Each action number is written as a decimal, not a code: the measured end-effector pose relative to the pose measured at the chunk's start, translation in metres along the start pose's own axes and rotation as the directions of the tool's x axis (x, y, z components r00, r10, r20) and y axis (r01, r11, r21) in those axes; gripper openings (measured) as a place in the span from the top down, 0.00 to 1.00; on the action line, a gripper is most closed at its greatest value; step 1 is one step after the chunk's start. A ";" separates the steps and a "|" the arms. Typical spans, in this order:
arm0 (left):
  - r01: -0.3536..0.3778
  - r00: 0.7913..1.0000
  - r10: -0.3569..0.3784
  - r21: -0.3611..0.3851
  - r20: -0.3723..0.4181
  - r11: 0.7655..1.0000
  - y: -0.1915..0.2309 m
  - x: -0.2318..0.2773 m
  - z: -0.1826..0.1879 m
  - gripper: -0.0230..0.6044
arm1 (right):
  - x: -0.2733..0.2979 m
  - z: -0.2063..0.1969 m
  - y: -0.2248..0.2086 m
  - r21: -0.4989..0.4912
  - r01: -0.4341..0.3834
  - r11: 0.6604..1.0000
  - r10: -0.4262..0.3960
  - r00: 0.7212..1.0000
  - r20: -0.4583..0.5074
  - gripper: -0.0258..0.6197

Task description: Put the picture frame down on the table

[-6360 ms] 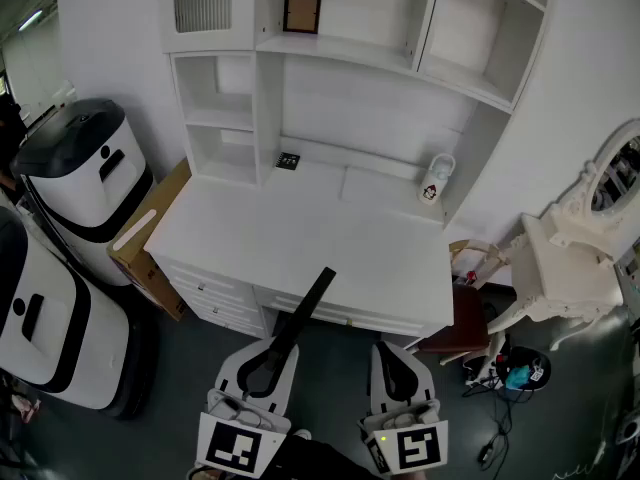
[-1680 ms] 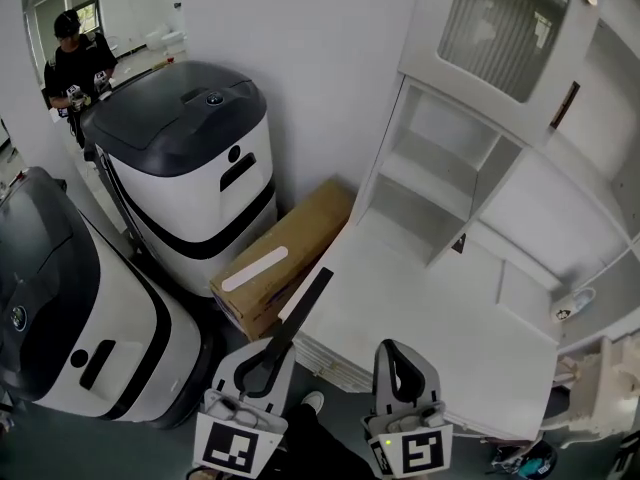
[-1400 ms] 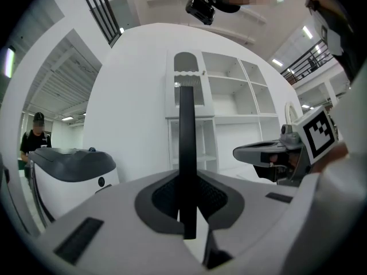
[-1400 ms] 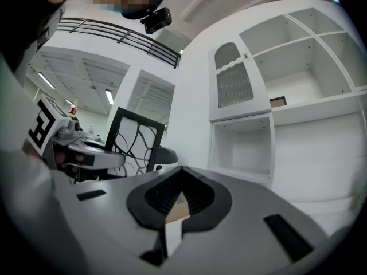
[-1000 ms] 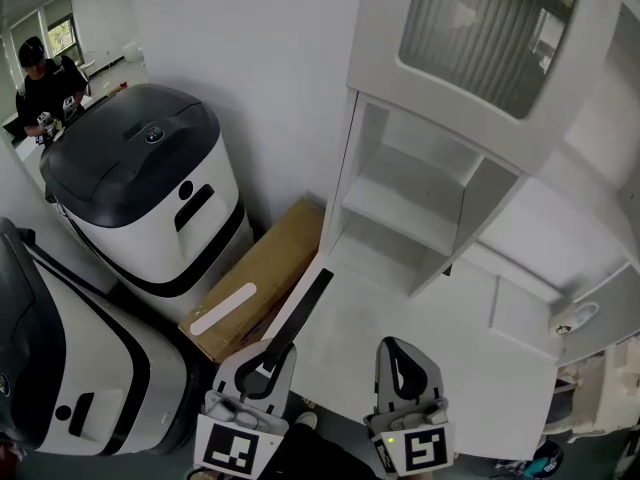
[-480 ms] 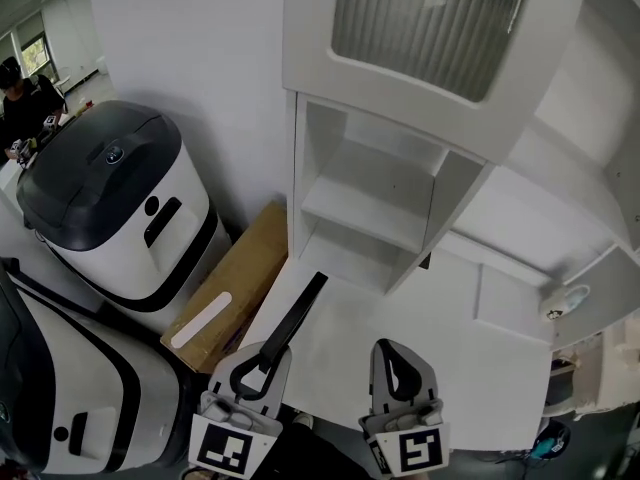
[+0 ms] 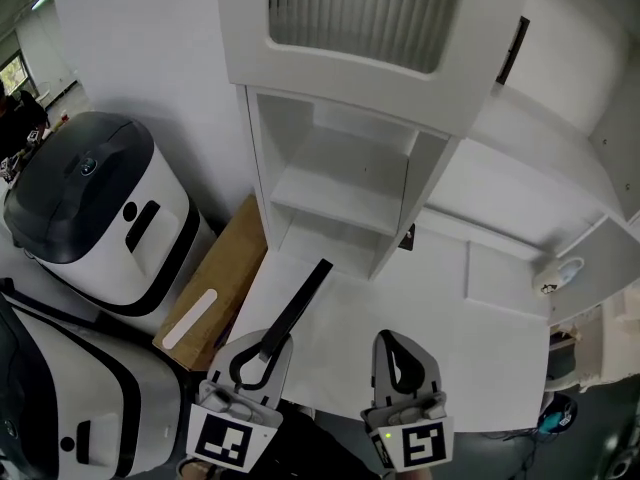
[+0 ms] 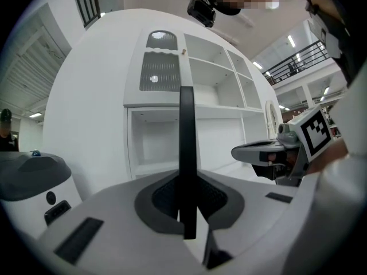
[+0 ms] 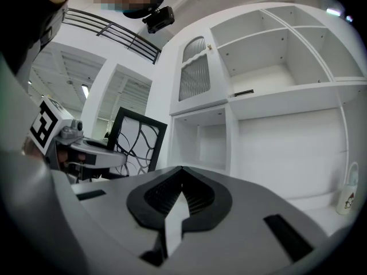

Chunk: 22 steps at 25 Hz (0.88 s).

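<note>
The picture frame [image 7: 297, 305] is off the table, clamped edge-on between the closed jaws of the left gripper [image 7: 262, 346], above the left front part of the white table [image 7: 450, 358]. The right gripper [image 7: 392, 340] beside it is closed on nothing. Just beyond stands an open shelf unit [image 7: 340, 178], and a cardboard box [image 7: 215, 283] sits at the table's left edge.

Ahead of me the desk [image 7: 470, 348] lay open along its front edge; a shelf unit [image 7: 340, 183] walled off its back-left corner.
</note>
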<state>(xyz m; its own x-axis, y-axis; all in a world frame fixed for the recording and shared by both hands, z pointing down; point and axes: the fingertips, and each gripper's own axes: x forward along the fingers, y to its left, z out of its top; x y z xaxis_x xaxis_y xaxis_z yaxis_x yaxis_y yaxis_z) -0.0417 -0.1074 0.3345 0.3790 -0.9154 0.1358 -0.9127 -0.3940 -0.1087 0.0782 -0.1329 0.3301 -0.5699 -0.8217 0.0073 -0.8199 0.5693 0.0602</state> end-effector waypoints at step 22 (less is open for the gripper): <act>0.252 0.965 -0.259 0.116 0.044 0.961 0.008 0.040 0.011 0.91 | 0.020 -0.004 -0.011 -0.024 0.161 0.987 -0.162 0.986 -0.036 0.96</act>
<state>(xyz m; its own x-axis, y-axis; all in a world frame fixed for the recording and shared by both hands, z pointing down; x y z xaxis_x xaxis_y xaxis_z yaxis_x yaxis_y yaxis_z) -0.0318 -0.1482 0.3283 0.6088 -0.7849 0.1154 -0.7634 -0.6191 -0.1839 0.0759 -0.1556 0.3337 -0.4273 -0.9035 0.0329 -0.8995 0.4285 0.0849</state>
